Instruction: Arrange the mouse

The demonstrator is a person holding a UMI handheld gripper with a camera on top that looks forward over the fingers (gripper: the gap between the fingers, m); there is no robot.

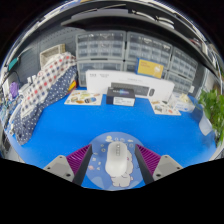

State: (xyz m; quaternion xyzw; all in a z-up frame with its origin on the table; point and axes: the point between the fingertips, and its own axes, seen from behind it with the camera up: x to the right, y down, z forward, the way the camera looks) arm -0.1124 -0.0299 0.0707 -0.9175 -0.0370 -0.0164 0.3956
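The gripper (119, 165) sat low over the blue tabletop (70, 125), its two fingers spread wide and the purple pads (79, 155) angled in toward each other, and right there between them lay the white mouse (119, 160), resting on what looked like a pale round mat (103, 150). Were the pads touching it? A sliver of gap showed on either side, so the tool read as unclenched, the mouse standing on its own support between the fingers. Here was the danger: a smooth, domed shell could squirt forward if the fingers closed off-centre or pinched near the narrow end, and a slanted grasp would likely twist it out of line. Ahead stretched open blue surface, no obstacle close by. Farther on stood a long white box (125, 85) with a small dark label, small items lay on sheets beside it, a checked cloth (45, 90) was draped off to one side, and green leaves (212, 108) stood at the other. Behind it all rose shelves of storage drawers (125, 48). A hasty sweep could carry the mouse into that box.
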